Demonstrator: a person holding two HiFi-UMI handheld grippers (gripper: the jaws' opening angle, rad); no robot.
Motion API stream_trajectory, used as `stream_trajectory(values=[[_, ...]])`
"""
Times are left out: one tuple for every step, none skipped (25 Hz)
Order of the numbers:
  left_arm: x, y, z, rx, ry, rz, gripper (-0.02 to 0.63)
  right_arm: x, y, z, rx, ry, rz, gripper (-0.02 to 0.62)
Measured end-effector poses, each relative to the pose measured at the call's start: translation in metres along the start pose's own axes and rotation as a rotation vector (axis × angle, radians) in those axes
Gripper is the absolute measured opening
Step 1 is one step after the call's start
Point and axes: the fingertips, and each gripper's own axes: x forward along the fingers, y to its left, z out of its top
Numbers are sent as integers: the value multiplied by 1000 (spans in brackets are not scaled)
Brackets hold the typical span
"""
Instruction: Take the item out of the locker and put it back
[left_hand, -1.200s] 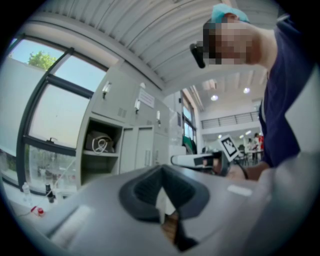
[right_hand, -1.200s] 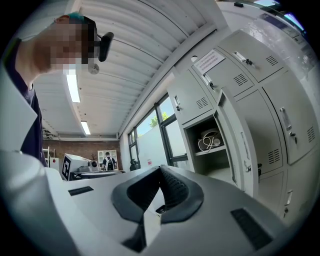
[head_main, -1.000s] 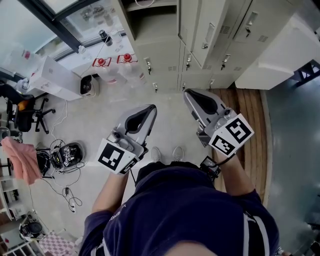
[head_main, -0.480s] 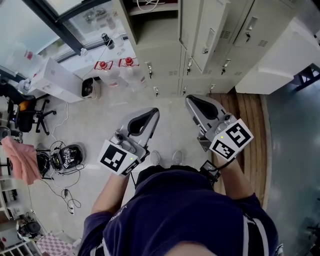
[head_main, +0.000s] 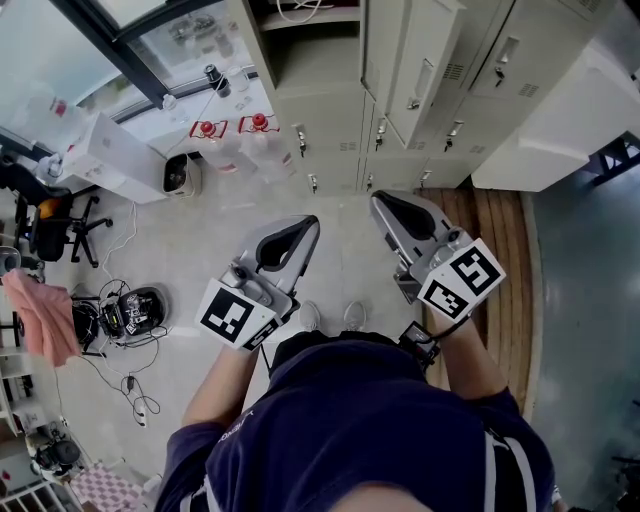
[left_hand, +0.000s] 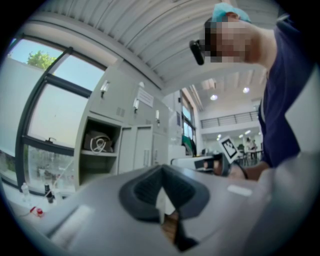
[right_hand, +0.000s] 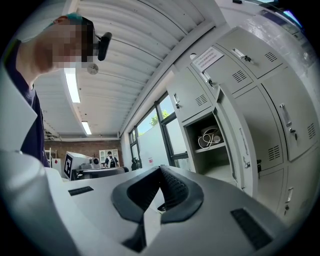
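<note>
**Both grippers shut, cable in the locker**

The left gripper (head_main: 303, 228) and right gripper (head_main: 385, 203) are held side by side, each with its jaws pressed together and nothing between them. The coiled cable (head_main: 298, 10) lies on a shelf of the open locker (head_main: 305, 55) at 12 o'clock, well apart from both.

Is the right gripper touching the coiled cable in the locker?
Apart. Right gripper view: the right gripper, shut, stands well short of the coiled cable on its shelf.
</note>
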Motion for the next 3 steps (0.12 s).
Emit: stream_trajectory(values=[[0, 0, 0, -1, 0, 0, 2, 0, 0, 0, 1, 1, 1, 7], [1, 0, 0, -1, 0, 0, 2, 0, 0, -1, 1, 2, 2, 8], [1, 0, 0, -2, 0, 0, 2, 0, -1, -1, 2, 3, 3, 8]])
